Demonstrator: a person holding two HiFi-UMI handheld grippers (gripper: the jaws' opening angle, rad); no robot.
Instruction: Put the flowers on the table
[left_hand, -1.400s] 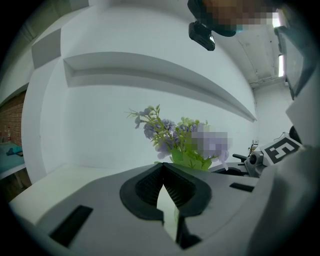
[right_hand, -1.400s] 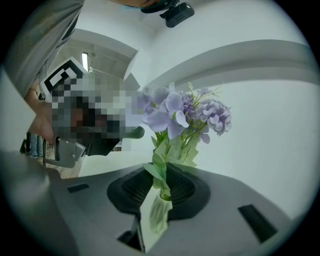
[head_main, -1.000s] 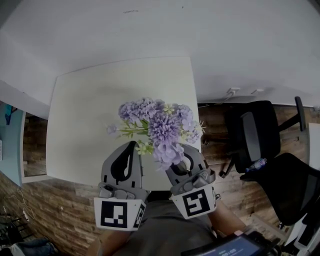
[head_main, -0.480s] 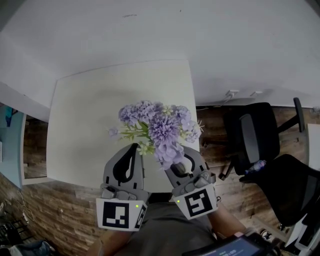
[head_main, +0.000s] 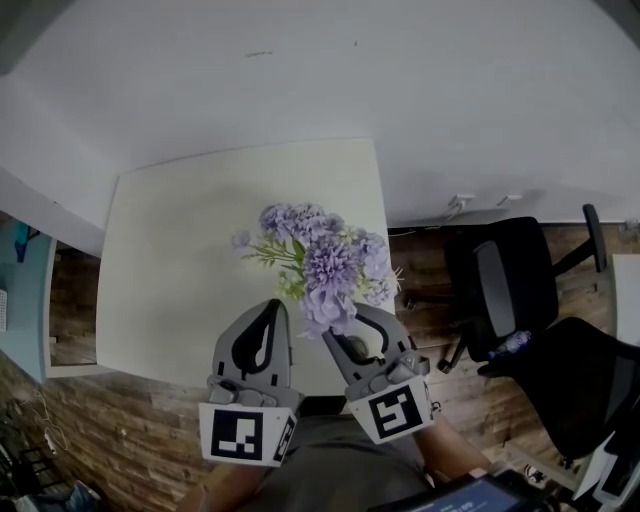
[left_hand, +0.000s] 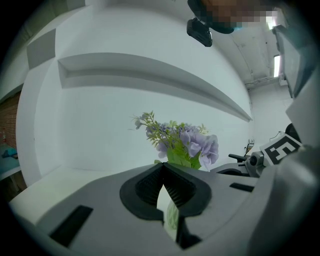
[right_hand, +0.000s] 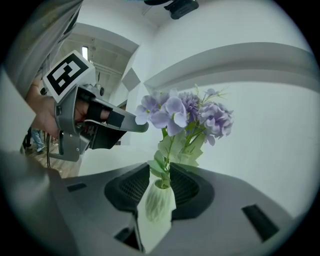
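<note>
Head view: a bunch of pale purple flowers (head_main: 320, 255) is seen over the right half of the white table (head_main: 180, 260), close to its right edge and toward its near right corner. The two grippers are held side by side at the near edge of the table, and the blooms rise just beyond their tips.

The left gripper (head_main: 272, 305) is kept just to the left of the bunch. In the left gripper view its jaws (left_hand: 163, 172) are brought together at the tips, and nothing is held between them. Only a narrow slit is left behind the tips, through which a piece of the vase is seen, with the flowers (left_hand: 182, 142) above it.

The right gripper (head_main: 355, 335) is placed around the foot of the bunch. In the right gripper view its jaws (right_hand: 160, 172) are being opened and are spread wide. A small white ribbed vase (right_hand: 156, 202) is seen upright in the gap between the two pads, with the green stems and the flowers (right_hand: 185, 112) rising out of it. The foot of the vase is covered by the jaws, so it cannot be told whether it is set down on the table.

A black office chair (head_main: 510, 280) is seen on the wooden floor to the right of the table.
</note>
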